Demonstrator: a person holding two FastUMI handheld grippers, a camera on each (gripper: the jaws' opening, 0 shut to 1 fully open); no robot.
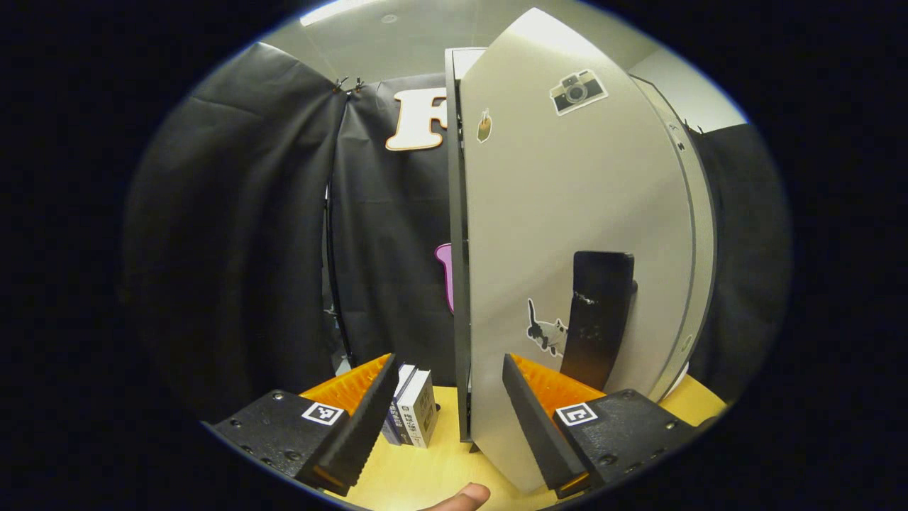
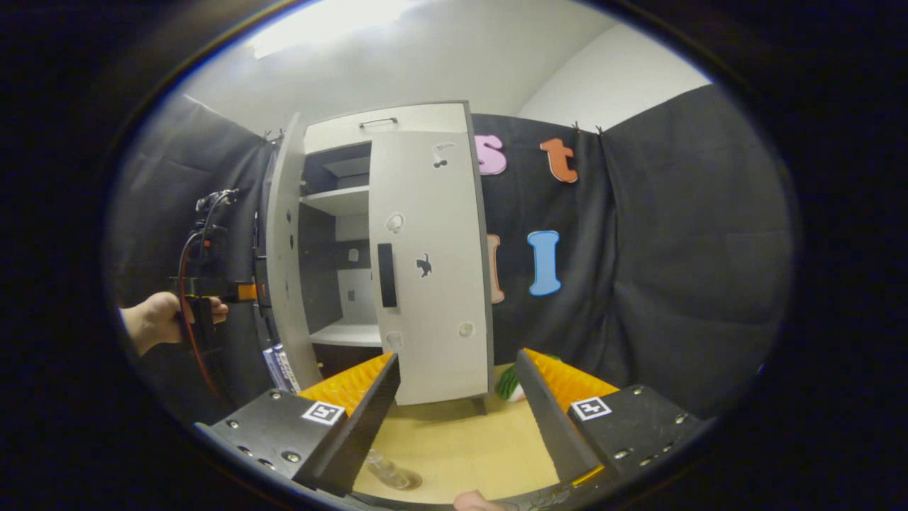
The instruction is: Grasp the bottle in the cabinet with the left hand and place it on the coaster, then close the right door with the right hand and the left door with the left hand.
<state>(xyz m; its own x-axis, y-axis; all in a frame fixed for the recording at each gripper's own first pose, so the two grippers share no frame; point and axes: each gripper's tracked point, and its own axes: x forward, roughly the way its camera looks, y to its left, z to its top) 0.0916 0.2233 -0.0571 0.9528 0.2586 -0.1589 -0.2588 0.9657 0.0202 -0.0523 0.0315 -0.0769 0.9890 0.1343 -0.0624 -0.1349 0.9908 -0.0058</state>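
L tool (image 1: pixel 447 419): open wide, holds nothing. It sits right at the L door (image 1: pixel 567 234), outer face; the door's lower edge lies between my fingers, touch or not I can't tell. Door is ajar, swung out from the cabinet (image 1: pixel 454 213). Black handle (image 1: pixel 599 319) on its face, cat sticker (image 1: pixel 545 332) just beside it, camera sticker (image 1: pixel 578 91) up top. Books (image 1: pixel 415 415) stand on the bench (image 1: pixel 425 475) by the cabinet foot.

R tool (image 2: pixel 457 419): also open wide, empty, well back from the cabinet, above the bench. R door (image 2: pixel 429 262) looks shut or nearly so; black handle (image 2: pixel 386 275) on its L edge. L door seen edge-on from here, open, shelves (image 2: pixel 340 201) visible in the gap. My other hand (image 2: pixel 152 319) and L tool sit behind that door.

Bottle (image 2: pixel 386 472): clear, low in the R gripper view, on the bench near my R tool's fingers. Coaster under it: can't tell. Green striped item (image 2: pixel 508 387) lies on the bench beside the cabinet's R foot.
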